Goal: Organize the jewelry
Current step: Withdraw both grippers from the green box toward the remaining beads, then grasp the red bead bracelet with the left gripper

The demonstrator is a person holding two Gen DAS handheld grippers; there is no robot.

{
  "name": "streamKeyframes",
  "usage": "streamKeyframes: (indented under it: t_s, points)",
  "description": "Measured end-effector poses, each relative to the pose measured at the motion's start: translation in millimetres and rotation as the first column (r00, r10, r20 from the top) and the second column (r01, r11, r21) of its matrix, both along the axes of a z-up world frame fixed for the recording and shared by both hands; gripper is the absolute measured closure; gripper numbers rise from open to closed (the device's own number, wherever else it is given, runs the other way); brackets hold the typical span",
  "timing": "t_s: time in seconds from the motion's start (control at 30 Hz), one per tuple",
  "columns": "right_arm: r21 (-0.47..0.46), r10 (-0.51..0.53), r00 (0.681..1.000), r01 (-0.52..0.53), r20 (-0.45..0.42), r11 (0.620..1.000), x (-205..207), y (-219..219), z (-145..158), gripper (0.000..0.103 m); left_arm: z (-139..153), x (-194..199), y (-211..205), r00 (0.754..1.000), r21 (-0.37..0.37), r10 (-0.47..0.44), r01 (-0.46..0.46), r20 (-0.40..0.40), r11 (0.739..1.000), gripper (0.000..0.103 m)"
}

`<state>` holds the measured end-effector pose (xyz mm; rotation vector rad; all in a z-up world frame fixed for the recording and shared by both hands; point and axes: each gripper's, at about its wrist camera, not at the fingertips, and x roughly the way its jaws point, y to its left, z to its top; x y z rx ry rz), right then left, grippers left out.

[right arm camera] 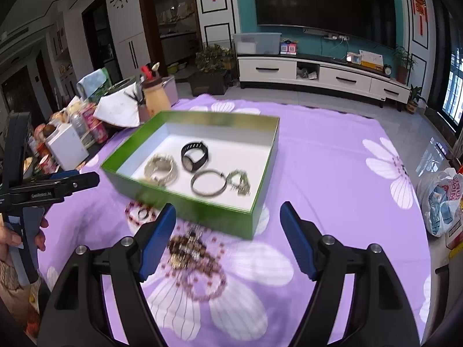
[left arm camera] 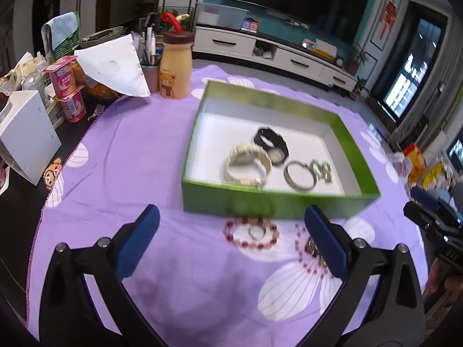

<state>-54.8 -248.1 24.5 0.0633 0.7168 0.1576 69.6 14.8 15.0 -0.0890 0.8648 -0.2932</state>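
Note:
A green box (left arm camera: 191, 133) (right arm camera: 202, 212) with a white floor lies on the purple flowered cloth. Inside it are a gold watch (left arm camera: 246, 162) (right arm camera: 162, 167), a black watch (left arm camera: 272, 144) (right arm camera: 194, 153), a silver bangle (left arm camera: 299, 175) (right arm camera: 208, 183) and a silver chain bracelet (left arm camera: 321, 170) (right arm camera: 240, 182). In front of the box, a red bead bracelet (left arm camera: 254, 244) (right arm camera: 131, 211) encircles a small ring (left arm camera: 257, 232) (right arm camera: 143, 214). Beside it lies a beaded strand with gold pieces (left arm camera: 311, 248) (right arm camera: 188, 245). My left gripper (left arm camera: 231, 212) (right arm camera: 58, 186) is open above the bracelet. My right gripper (right arm camera: 228, 208) (left arm camera: 434, 222) is open over the strand. Both are empty.
At the cloth's far left stand a cream bear bottle (left arm camera: 175, 66), a pen cup (left arm camera: 150, 72), yogurt cups (left arm camera: 69, 92) and a white box (left arm camera: 26, 136). A plastic bag (right arm camera: 442, 202) sits off the right edge. Behind is a white TV cabinet (right arm camera: 318, 76).

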Motion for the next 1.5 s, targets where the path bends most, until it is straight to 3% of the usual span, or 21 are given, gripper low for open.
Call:
streamKeyframes:
  t_s: [0.17,0.3,0.47,0.53,0.67,0.83,1.17,1.33,1.5]
  points:
    - [-0.017,0.029,0.999,-0.029,-0.024,0.999,-22,7,-12,0.028,-6,-13,-5,0.999,0.052,-0.043,0.044,-0.032,0.998,0.002]
    - [-0.033,0.057,0.998,-0.058,-0.040,0.998,-29,15,-17,0.028,-12,-18,-5,0.999,0.116,-0.024,0.027,-0.026,0.993,0.002]
    - [0.006,0.087,0.996,-0.087,-0.008,0.996,-34,24,-17,0.028,-36,-11,-2,0.997,0.123,0.002,0.007,-0.071,0.992,0.005]
    - [0.031,0.102,0.995,-0.102,-0.002,0.994,-31,31,-21,0.028,-44,-3,-3,0.997,0.120,0.013,-0.003,-0.081,0.993,0.014]
    - [0.043,0.137,0.990,-0.136,-0.016,0.990,-21,44,-29,0.029,-52,13,-8,0.997,0.153,0.031,-0.020,-0.072,0.988,0.021]
    - [0.048,0.153,0.988,-0.151,-0.023,0.987,-13,49,-32,0.029,-65,28,-14,0.996,0.183,0.009,0.008,-0.093,0.983,0.047]
    - [0.059,0.141,0.989,-0.138,-0.051,0.989,1,48,-43,0.029,-76,25,-29,0.993,0.221,-0.099,0.112,-0.071,0.969,0.053]
    - [0.055,0.141,0.988,-0.137,-0.061,0.989,3,51,-47,0.029,-74,18,-39,0.981,0.208,-0.180,0.190,-0.070,0.959,0.095]
    - [0.043,0.137,0.988,-0.135,-0.065,0.990,1,52,-47,0.029,-69,19,-36,0.985,0.133,-0.158,0.167,-0.074,0.977,0.096]
